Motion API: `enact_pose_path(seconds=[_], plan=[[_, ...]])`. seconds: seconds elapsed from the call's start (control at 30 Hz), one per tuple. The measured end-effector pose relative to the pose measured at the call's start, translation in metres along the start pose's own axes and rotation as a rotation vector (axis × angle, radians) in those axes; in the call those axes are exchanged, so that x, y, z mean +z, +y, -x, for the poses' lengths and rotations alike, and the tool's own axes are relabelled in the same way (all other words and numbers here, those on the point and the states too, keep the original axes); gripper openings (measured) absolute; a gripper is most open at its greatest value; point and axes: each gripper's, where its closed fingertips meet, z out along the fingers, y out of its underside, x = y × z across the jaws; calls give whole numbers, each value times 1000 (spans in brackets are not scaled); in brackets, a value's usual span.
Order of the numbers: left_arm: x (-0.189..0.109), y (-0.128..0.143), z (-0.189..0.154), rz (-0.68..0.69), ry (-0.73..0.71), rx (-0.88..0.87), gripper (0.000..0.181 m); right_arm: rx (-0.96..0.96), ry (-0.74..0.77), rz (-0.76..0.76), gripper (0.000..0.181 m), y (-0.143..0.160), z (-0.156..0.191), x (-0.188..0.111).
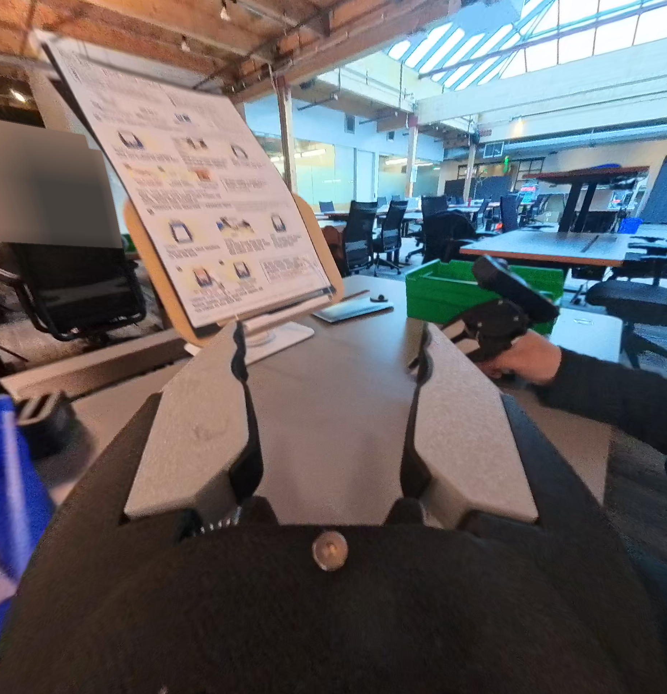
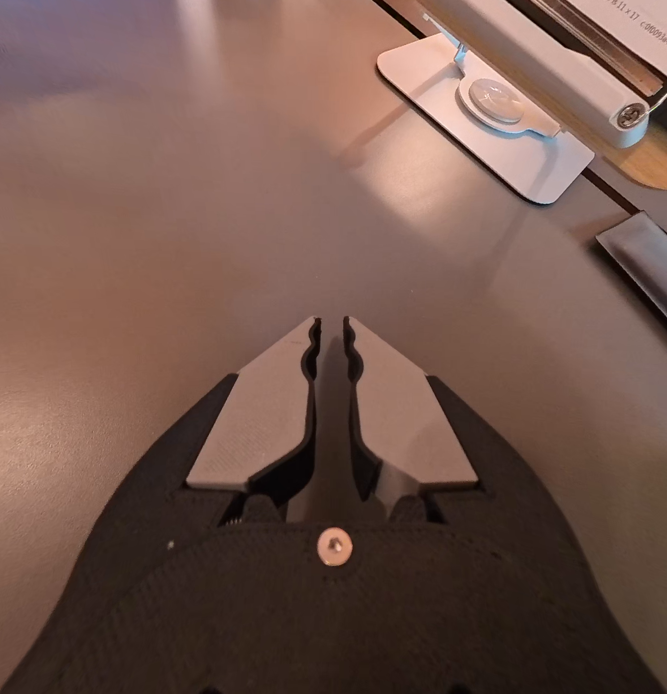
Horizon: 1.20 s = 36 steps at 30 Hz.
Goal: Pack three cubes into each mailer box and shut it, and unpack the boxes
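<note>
No cube and no mailer box shows in either view. My left gripper (image 1: 331, 338) is open wide and empty, held above the grey-brown table (image 1: 332, 405) and pointing towards the far side. My right gripper (image 2: 331, 320) is almost shut, with only a narrow gap between the tips and nothing in it. It hovers low over bare table (image 2: 174, 225). In the left wrist view the right gripper (image 1: 501, 323) shows at the right, held by a hand (image 1: 523, 360) in a dark sleeve.
A tilted instruction sheet (image 1: 197, 195) on a white-based stand (image 1: 283, 334) (image 2: 486, 124) stands at the back. A flat dark device (image 1: 352, 310) (image 2: 647, 263) lies beside it. A green bin (image 1: 448, 296) is at the back right, a blue bin (image 1: 5, 507) at the near left, with a black object (image 1: 43, 417) next to it. Some 30 cm of space lies between my two pairs of fingers.
</note>
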Motion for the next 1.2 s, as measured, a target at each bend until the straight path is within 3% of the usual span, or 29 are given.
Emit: enact_pose_path(seconds=[0.13, 0.23, 0.33, 0.4, 0.5, 0.63, 0.97, 1.07, 1.2], plan=[[-32, -46, 55, 6, -132, 104, 97, -11, -3, 10, 9, 1, 1, 1], [-48, -59, 118, 50, -304, 252, 96, -25, -7, 25, 9, 3, 3, 3], [-50, -24, 158, 258, -250, 565, 88, -39, -5, 38, 9, 4, 4, 4], [-53, 14, 183, 446, -188, 696, 87, -43, -4, 45, 9, 5, 5, 5], [-64, 66, 216, 763, -116, 681, 94, -42, -5, 57, 9, 6, 5, 6], [-61, 89, 246, 891, -98, 636, 93, -45, -8, 71, 9, 8, 5, 7], [-81, 174, 302, 1366, -37, 663, 94, -53, -20, 100, 9, 12, 7, 10], [-75, 178, 308, 1309, -26, 737, 89, -58, -26, 112, 8, 13, 9, 11], [-77, 177, 312, 1338, -47, 768, 84, -67, -29, 116, 6, 14, 10, 12]])
